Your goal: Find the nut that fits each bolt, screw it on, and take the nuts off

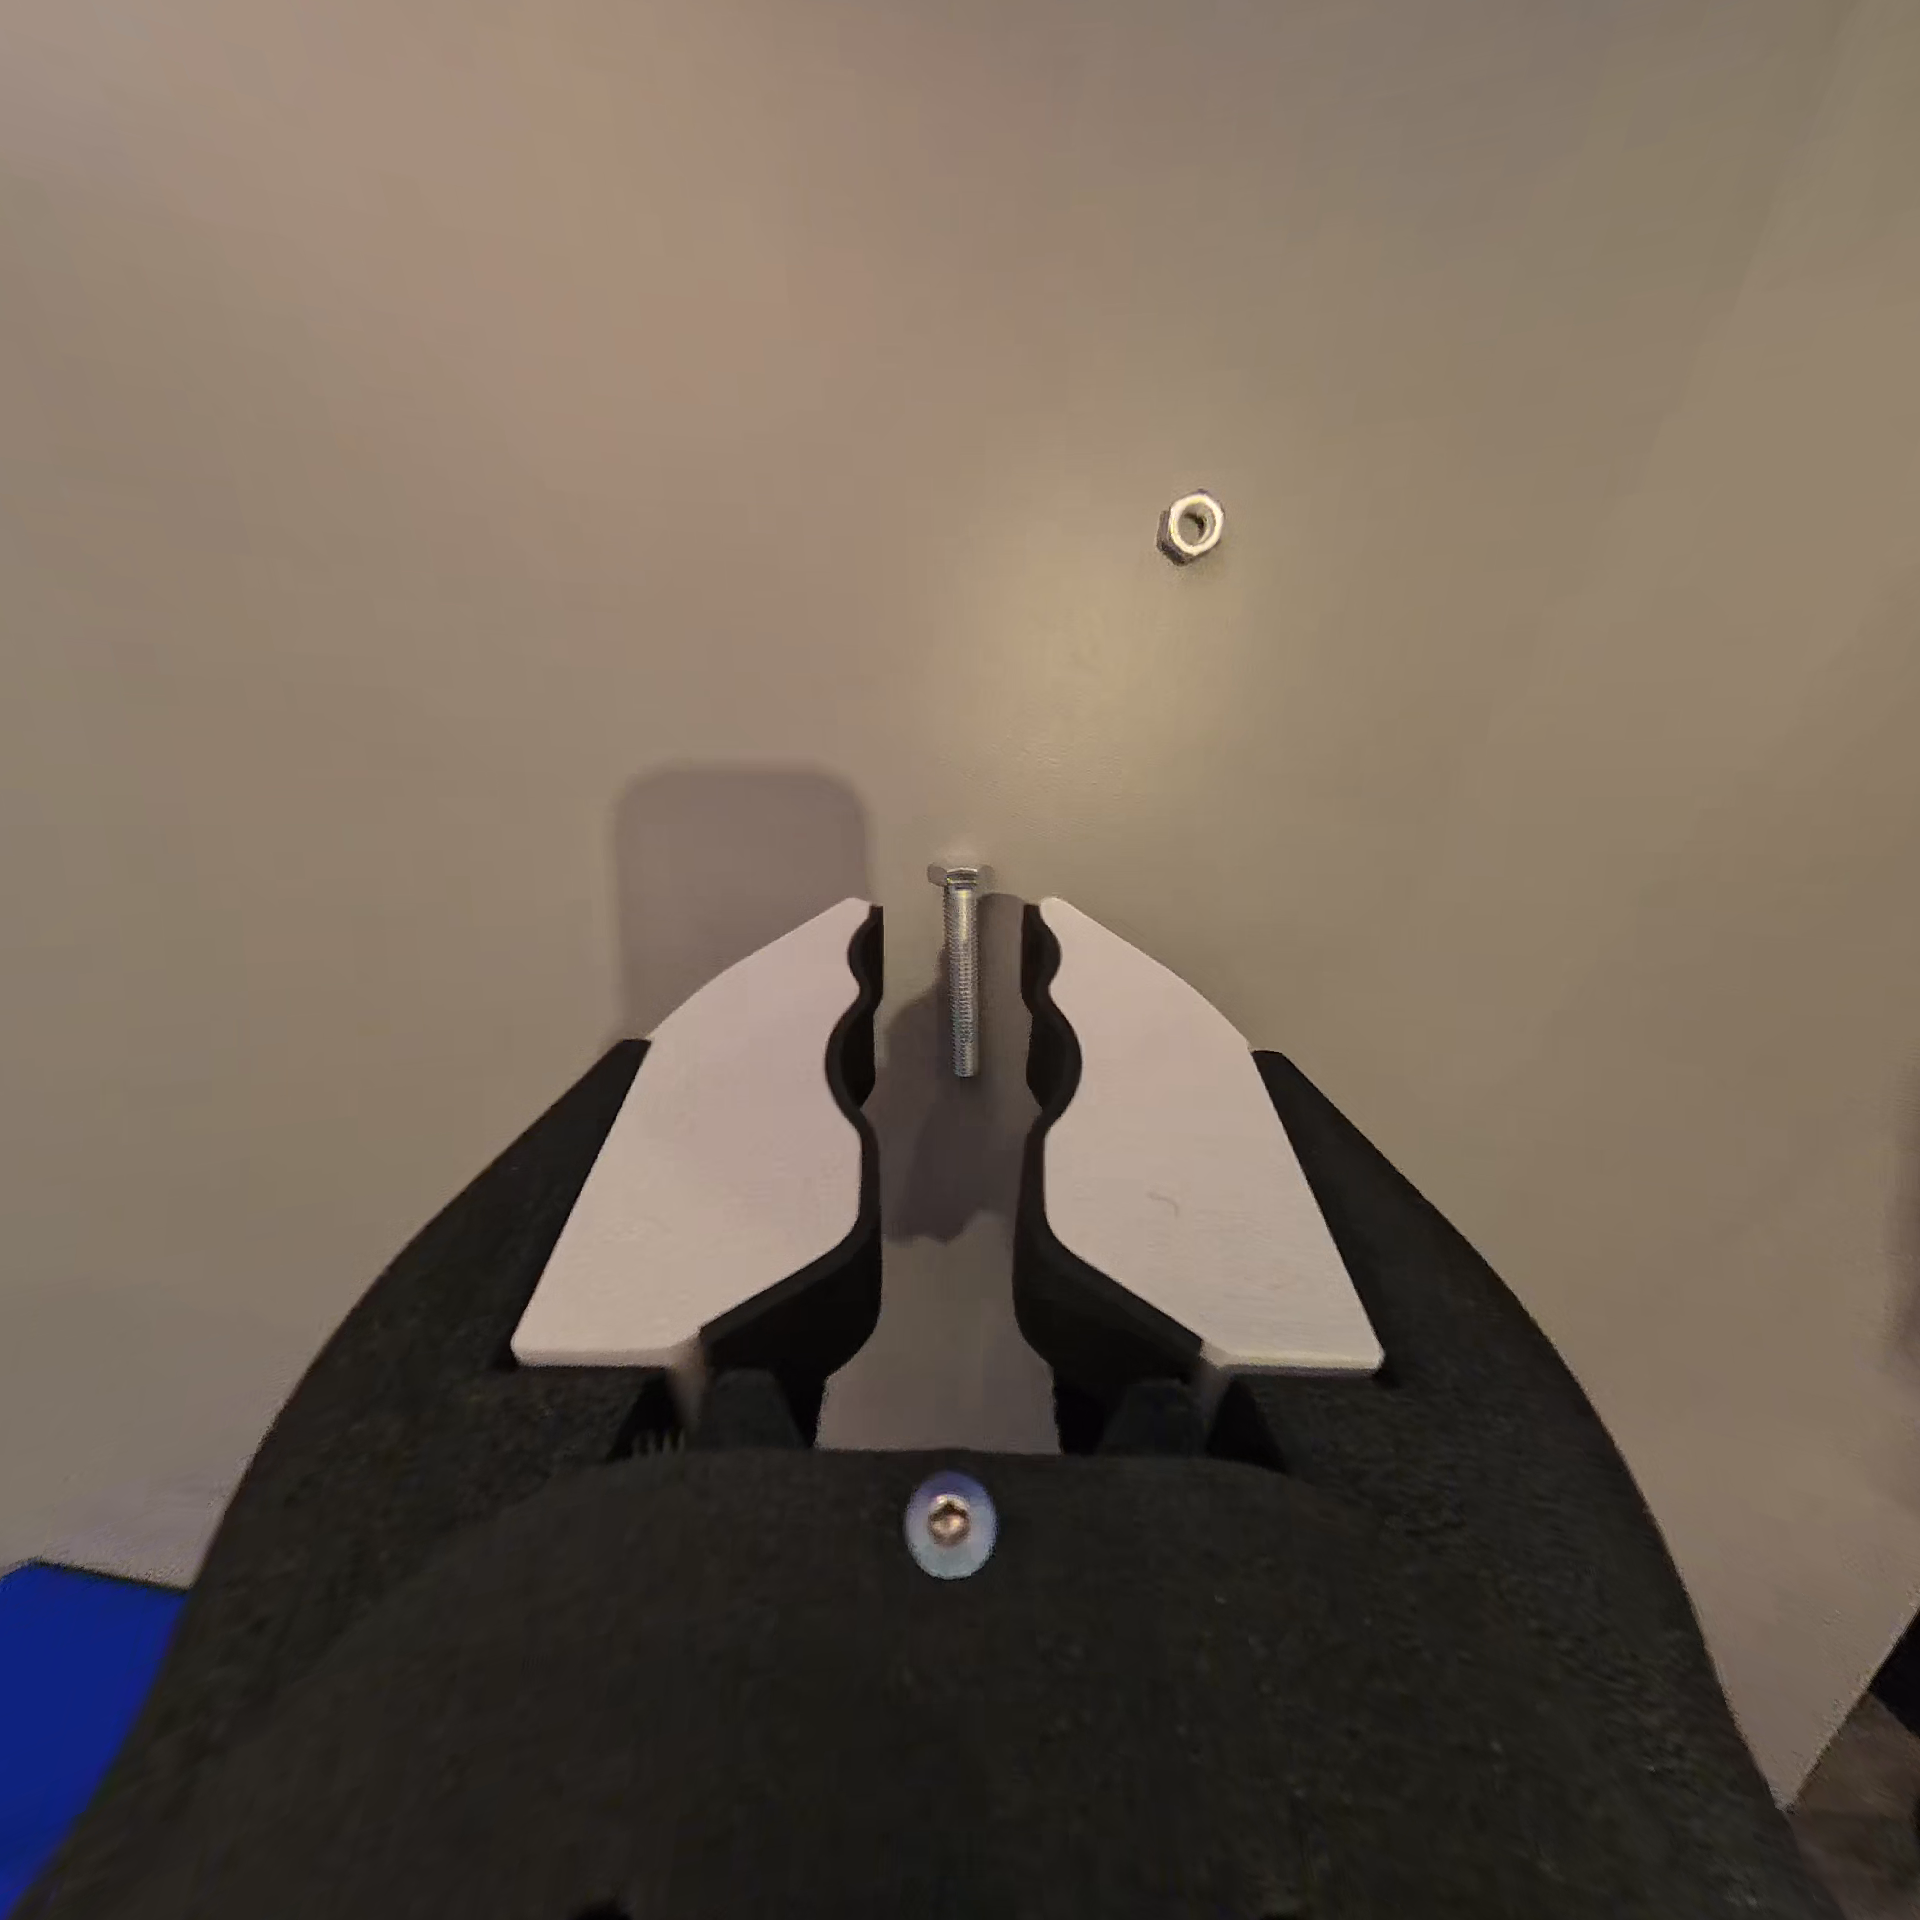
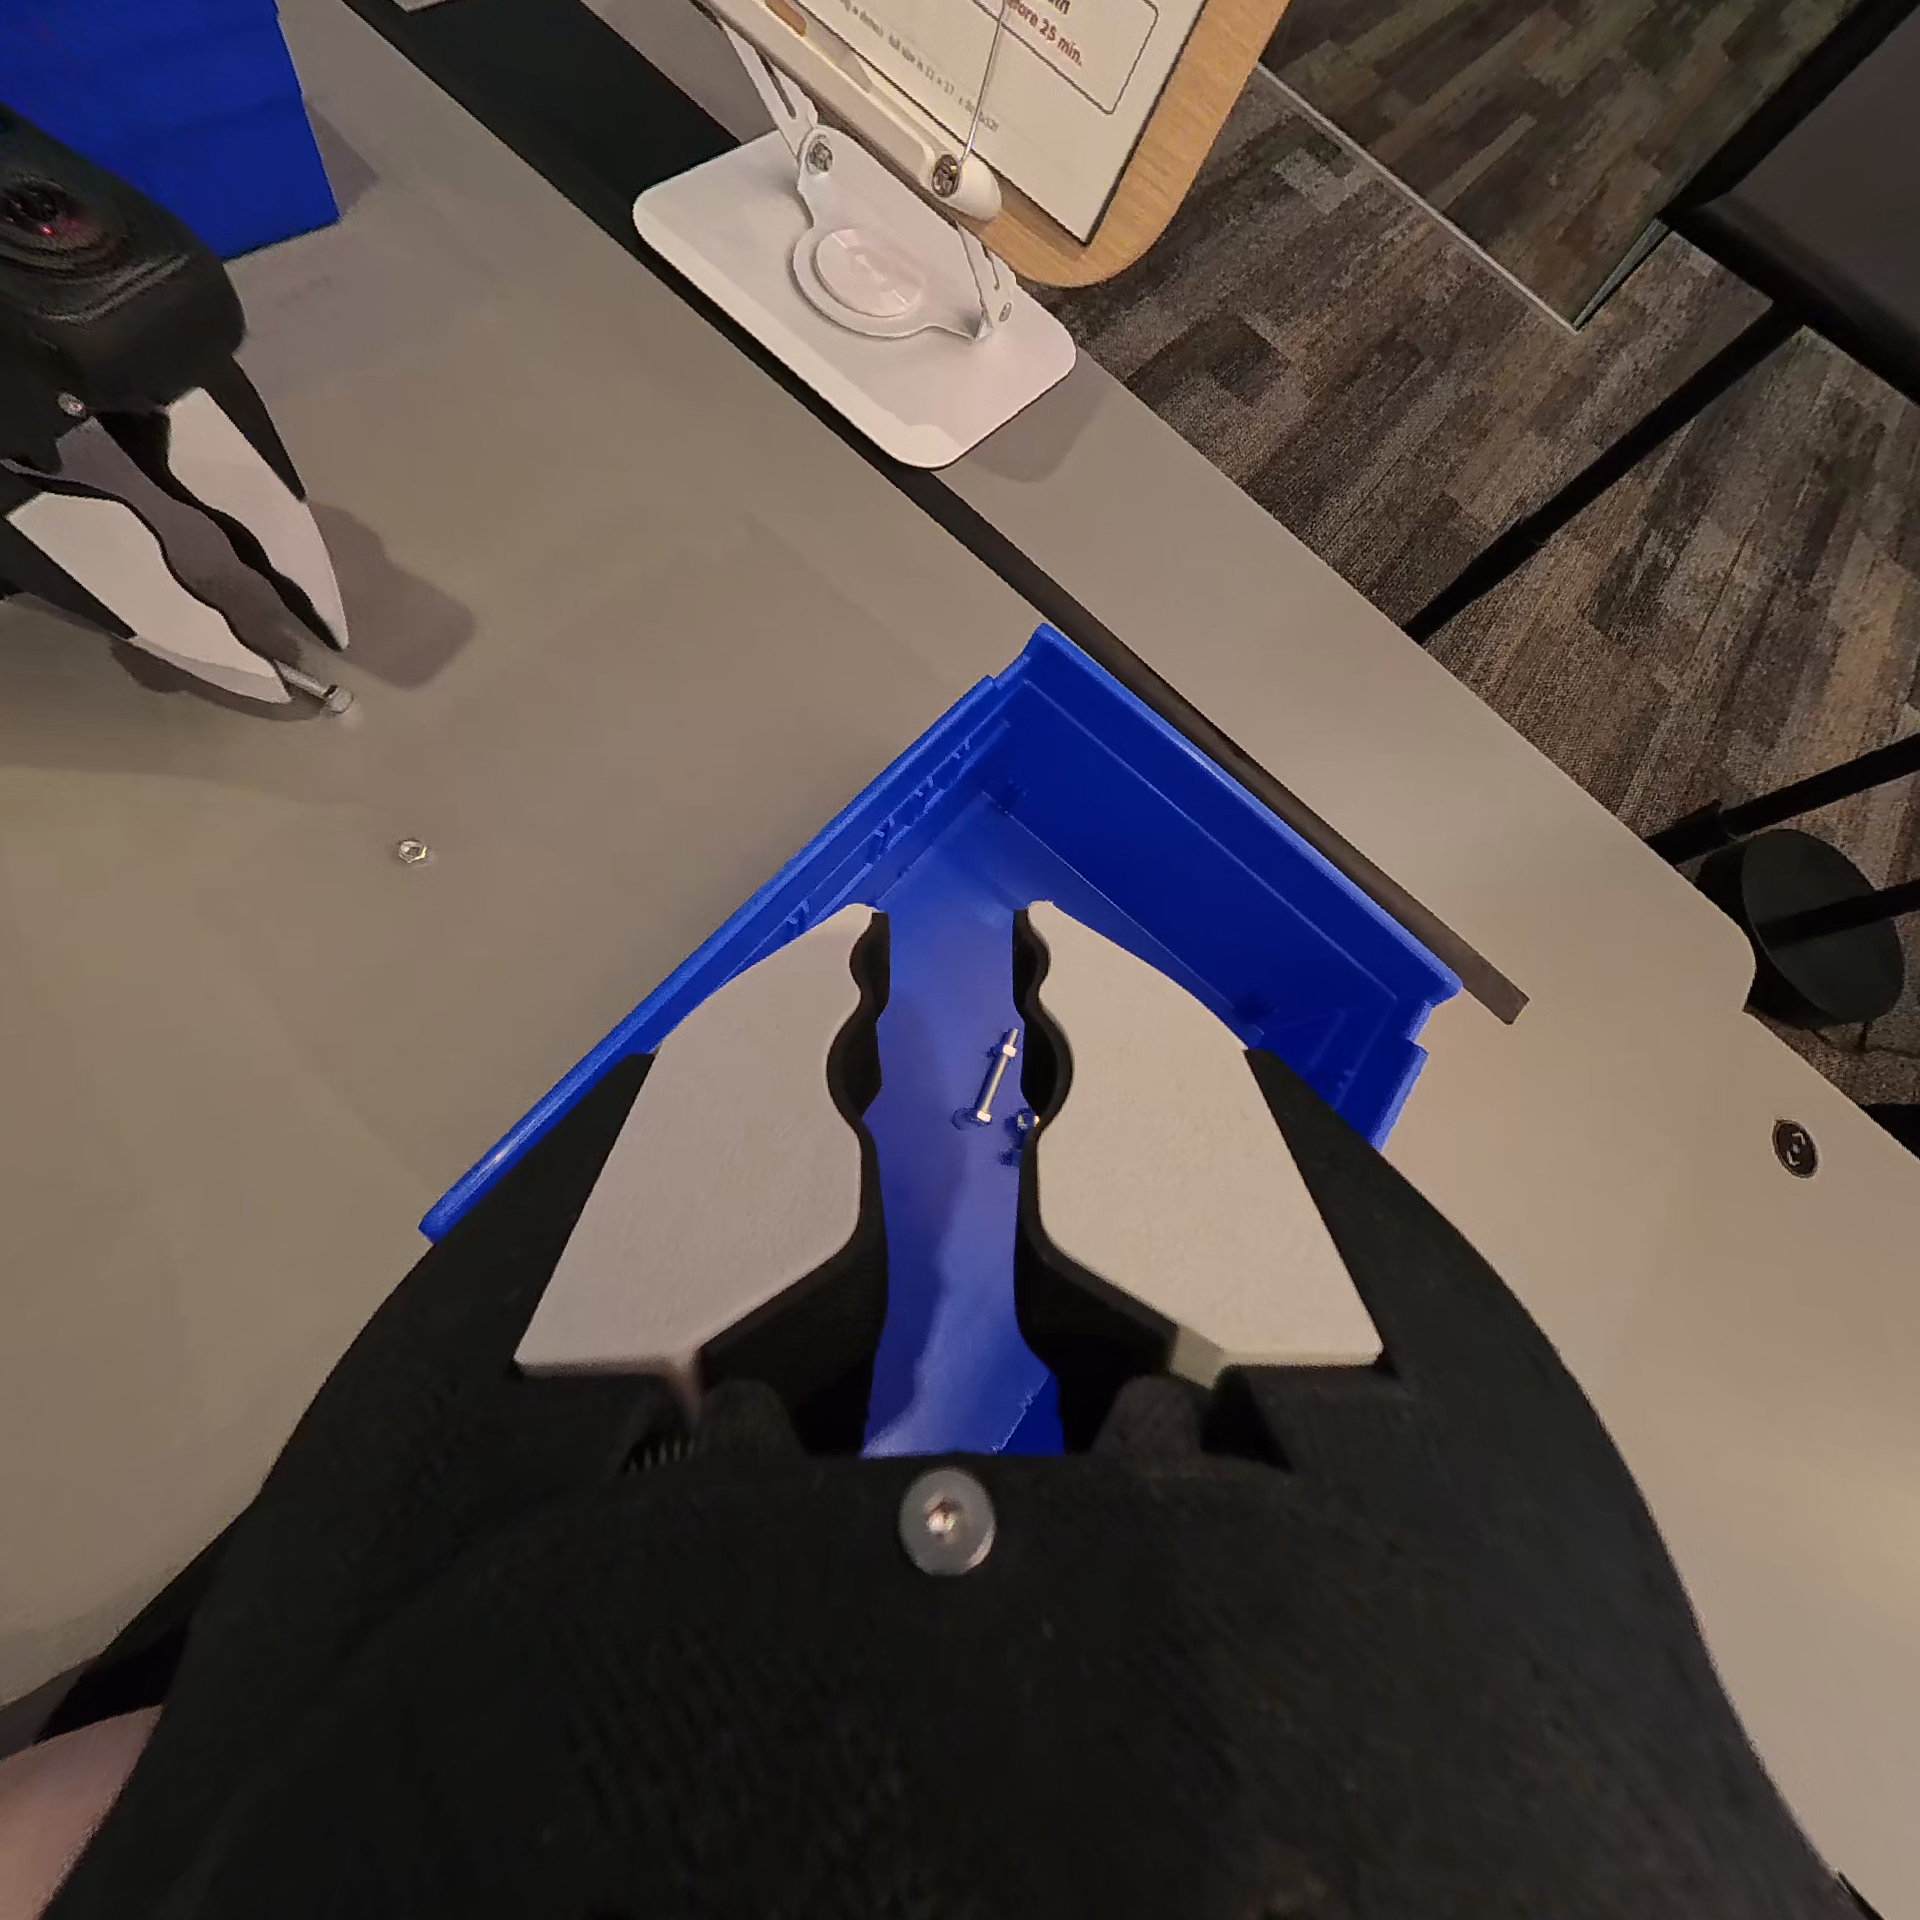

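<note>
A silver bolt [image 1: 964,966] lies on the grey table [image 1: 520,520], head pointing away from me. My left gripper [image 1: 953,909] is open, with its jaws on either side of the bolt and not touching it. A loose hex nut [image 1: 1192,528] lies farther ahead to the right. In the right wrist view the left gripper [image 2: 312,665] stands over that bolt [image 2: 332,698], with the nut [image 2: 414,852] nearby. My right gripper [image 2: 951,912] is open and empty above a blue bin [image 2: 1195,831]. In the bin lie a small bolt [image 2: 997,1075] and a small nut [image 2: 1027,1122].
A second blue bin [image 2: 156,104] stands at the table's far left and also shows in the left wrist view [image 1: 62,1683]. A white stand [image 2: 862,312] holding a sign sits near the table's far edge. Beyond the edge is carpeted floor [image 2: 1455,312] with black chair legs. My left tips are roughly 7 centimeters from the loose hex nut [image 1: 1192,528].
</note>
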Motion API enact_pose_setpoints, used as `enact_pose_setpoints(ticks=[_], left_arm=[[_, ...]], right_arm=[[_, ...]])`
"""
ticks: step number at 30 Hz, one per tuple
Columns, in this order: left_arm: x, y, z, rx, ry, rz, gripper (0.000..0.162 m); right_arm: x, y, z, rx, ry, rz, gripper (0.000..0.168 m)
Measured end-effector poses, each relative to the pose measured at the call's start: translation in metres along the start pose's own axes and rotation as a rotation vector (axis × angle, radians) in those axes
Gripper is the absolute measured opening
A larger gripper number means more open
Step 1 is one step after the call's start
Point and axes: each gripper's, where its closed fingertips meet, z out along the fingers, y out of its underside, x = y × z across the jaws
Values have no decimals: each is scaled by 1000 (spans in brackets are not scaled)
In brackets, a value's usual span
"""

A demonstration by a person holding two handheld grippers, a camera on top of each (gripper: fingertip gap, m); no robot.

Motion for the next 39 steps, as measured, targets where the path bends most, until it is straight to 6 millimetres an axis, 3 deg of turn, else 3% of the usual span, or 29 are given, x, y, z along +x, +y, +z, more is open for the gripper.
enact_pose_setpoints(ticks=[8, 11, 13, 19, 22, 25, 29, 34, 39], left_arm=[[-2, 22, 8, -82, -5, -14, 21], [-1, 22, 8, -75, 8, -32, 19], [-3, 22, 8, -81, -12, -10, 6], [-3, 22, 8, -68, -44, 27, 5], [-2, 14, -4, 30, 19, -45, 5], [-6, 0, -30, 176, 103, -153, 5], [-10, -14, -70, 330, 227, -289, 5], [-7, -17, -106, 359, 311, -338, 5], [8, -15, -124, 295, 351, -329, 6]], right_arm=[[-6, -2, 5, -15, -10, -22, 24], [-8, -3, 7, -23, -14, -30, 24], [-9, -3, 8, -29, -16, -34, 24], [-12, -5, 11, -23, -26, -36, 24], [-17, -12, 13, 14, -52, -64, 24], [-30, -28, 15, 90, -101, -130, 24], [-67, -60, 19, 244, -183, -309, 24], [-149, -101, 29, 433, -336, -565, 33], [-222, -109, 62, 494, -354, -832, 34]])
